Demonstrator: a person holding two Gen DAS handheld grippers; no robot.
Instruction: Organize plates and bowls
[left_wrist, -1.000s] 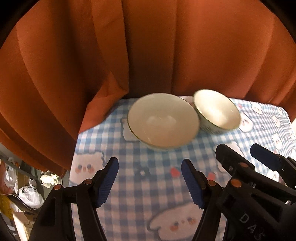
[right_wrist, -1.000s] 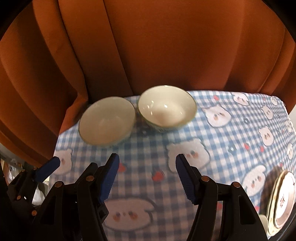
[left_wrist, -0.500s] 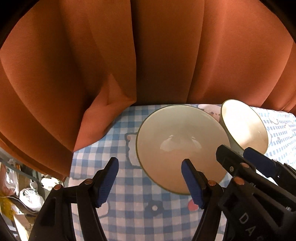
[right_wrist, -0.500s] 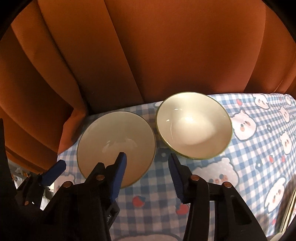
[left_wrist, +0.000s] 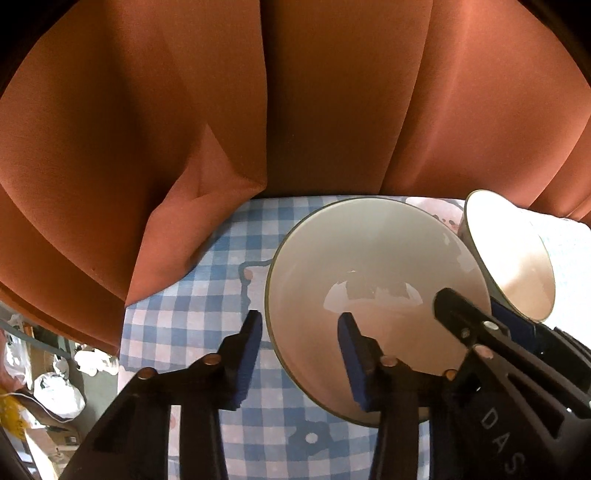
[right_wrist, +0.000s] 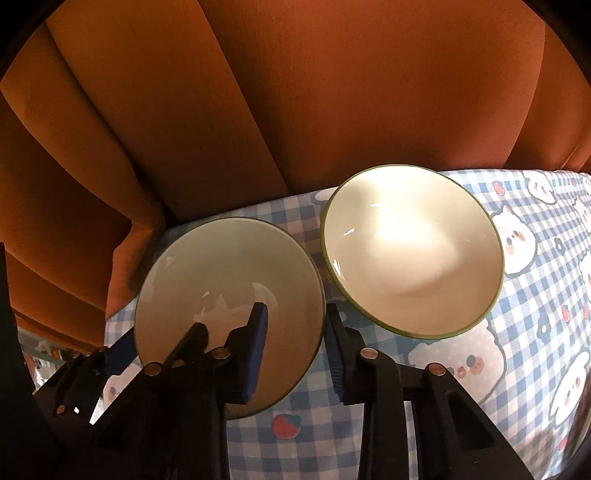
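Note:
Two cream bowls with dark green rims sit side by side at the far left of the checked tablecloth (left_wrist: 207, 325). My left gripper (left_wrist: 301, 350) is open and straddles the left rim of the left bowl (left_wrist: 373, 273), one finger outside, one inside. My right gripper (right_wrist: 295, 339) is open and straddles the right rim of that same left bowl (right_wrist: 221, 280). The right gripper also shows in the left wrist view (left_wrist: 476, 321). The right bowl (right_wrist: 410, 251) stands free beside it and also shows in the left wrist view (left_wrist: 517, 258).
An orange curtain (right_wrist: 295, 103) hangs close behind the bowls and drapes onto the table's left corner (left_wrist: 166, 240). The blue-and-white cloth with bear prints (right_wrist: 535, 332) stretches to the right. Clutter lies on the floor beyond the table's left edge (left_wrist: 55, 387).
Both grippers have moved forward and down to the left bowl and now straddle its rim on opposite sides. Their jaws have narrowed a little. The bowls have not moved.

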